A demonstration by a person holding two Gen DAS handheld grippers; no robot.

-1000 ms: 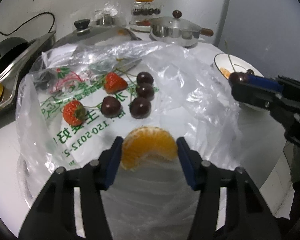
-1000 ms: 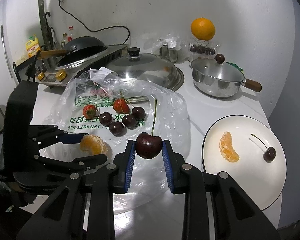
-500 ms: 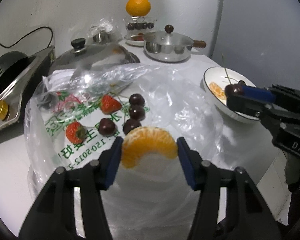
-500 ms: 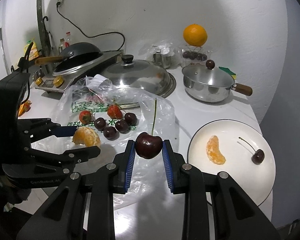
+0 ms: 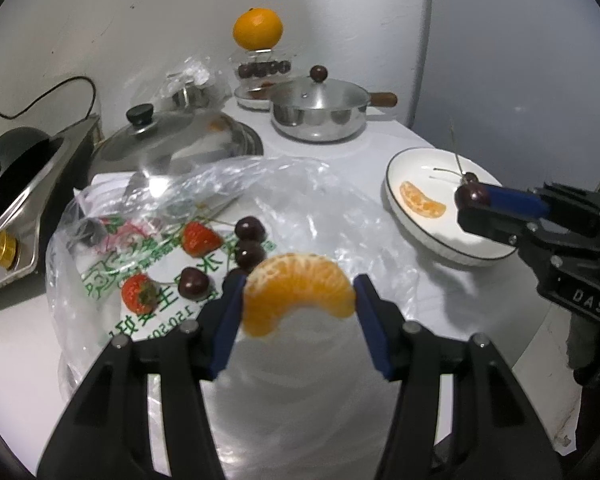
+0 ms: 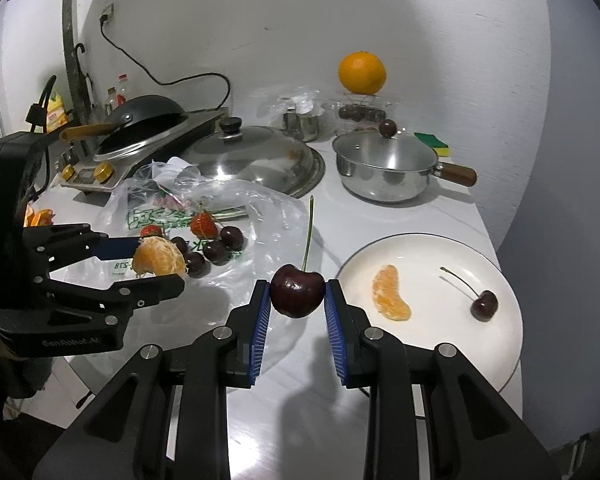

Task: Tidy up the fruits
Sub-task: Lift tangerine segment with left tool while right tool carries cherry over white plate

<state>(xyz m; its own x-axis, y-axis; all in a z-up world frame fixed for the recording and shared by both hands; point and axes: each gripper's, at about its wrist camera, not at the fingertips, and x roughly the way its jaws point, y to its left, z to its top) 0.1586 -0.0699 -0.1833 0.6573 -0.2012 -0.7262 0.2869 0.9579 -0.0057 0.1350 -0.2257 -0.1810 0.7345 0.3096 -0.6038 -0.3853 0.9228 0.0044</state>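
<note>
Left gripper (image 5: 298, 300) jaws clamp a crescent tangerine segment (image 5: 298, 292); right gripper (image 6: 297, 300) jaws pinch a glossy, stemmed cherry (image 6: 297, 295).

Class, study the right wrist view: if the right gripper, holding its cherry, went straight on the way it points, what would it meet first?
Probably the clear plastic bag; the right gripper and its cherry look just short of it, though depth is unclear.

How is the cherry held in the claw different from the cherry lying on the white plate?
The held cherry is pinched between the right claw in the air, short of the plate's rim; the plate cherry rests on the white plate. The held cherry's stem points up; the plate cherry's stem lies flat across the plate. The held cherry looks much bigger, but it is closer to the camera. Both are dark red, glossy and still stemmed.
</note>
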